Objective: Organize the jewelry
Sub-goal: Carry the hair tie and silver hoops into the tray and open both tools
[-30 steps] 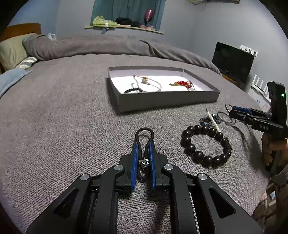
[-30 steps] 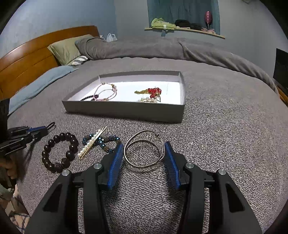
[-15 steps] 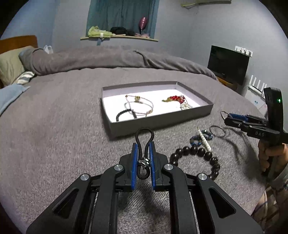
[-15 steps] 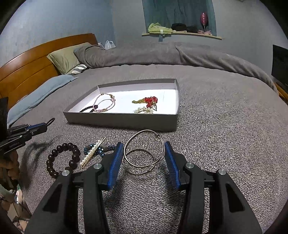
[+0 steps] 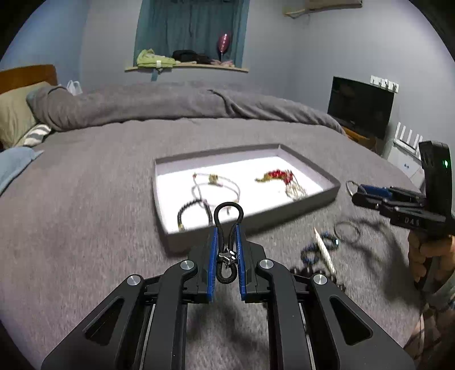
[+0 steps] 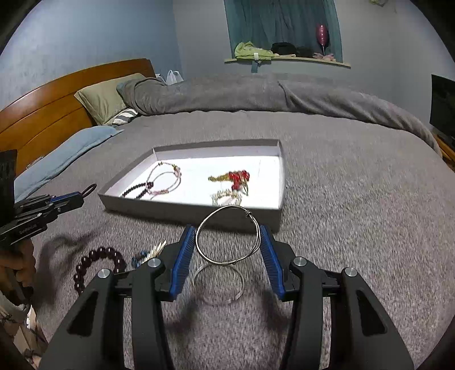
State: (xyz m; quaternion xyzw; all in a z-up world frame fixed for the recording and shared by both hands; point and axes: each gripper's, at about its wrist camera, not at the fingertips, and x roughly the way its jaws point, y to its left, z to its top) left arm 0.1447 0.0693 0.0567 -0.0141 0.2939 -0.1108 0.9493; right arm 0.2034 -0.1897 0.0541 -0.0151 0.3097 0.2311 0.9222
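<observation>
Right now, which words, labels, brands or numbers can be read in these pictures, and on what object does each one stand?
"DAS", uncertain: pale letters on the side of the right tool, seen from the left camera.
Unreadable: a blurred pale label on the side of the left tool, seen from the right camera.
Nothing readable on the tray, the jewelry or the dark screen.

Grey blanket point(image 6: 355, 199) covering bed, bunching into long roll at far side. Wooden headboard point(image 6: 51, 111) standing left, olive pillow point(image 6: 105, 99) leaning against it. Teal curtain point(image 5: 190, 25) hanging over cluttered sill point(image 5: 187, 67). Dark TV point(image 5: 359, 106) sitting right. Bluish walls point(image 6: 93, 34) looking dim.
</observation>
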